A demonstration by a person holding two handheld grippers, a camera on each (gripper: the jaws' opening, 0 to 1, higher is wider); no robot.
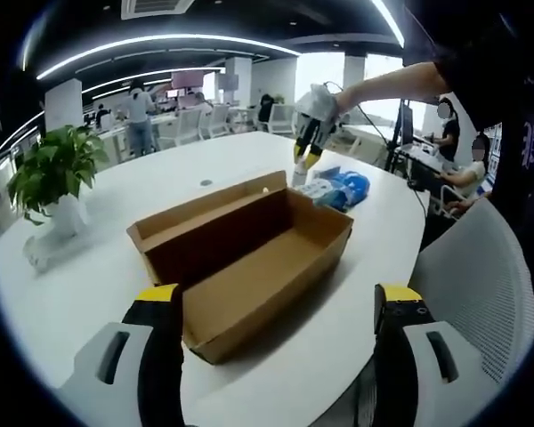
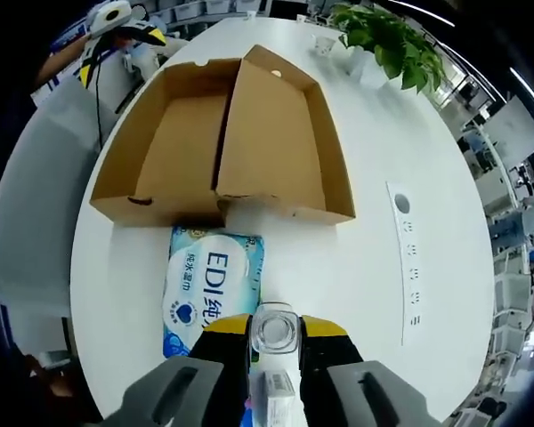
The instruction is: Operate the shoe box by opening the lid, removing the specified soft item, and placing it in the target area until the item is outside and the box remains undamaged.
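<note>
Already outside the open shoe box, the wet-wipes pack is lying at ten o'clock of the right gripper, fingers clamped on a small clear bottle; left gripper fingers are gaping apart.

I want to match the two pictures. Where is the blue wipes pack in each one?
Left gripper view: the blue wipes pack lies on the white table, right of centre, just past the open cardboard box's far end.
Right gripper view: the pack lies left of centre, below the box, next to the right gripper.
Shared landmark: the potted plant.
</note>
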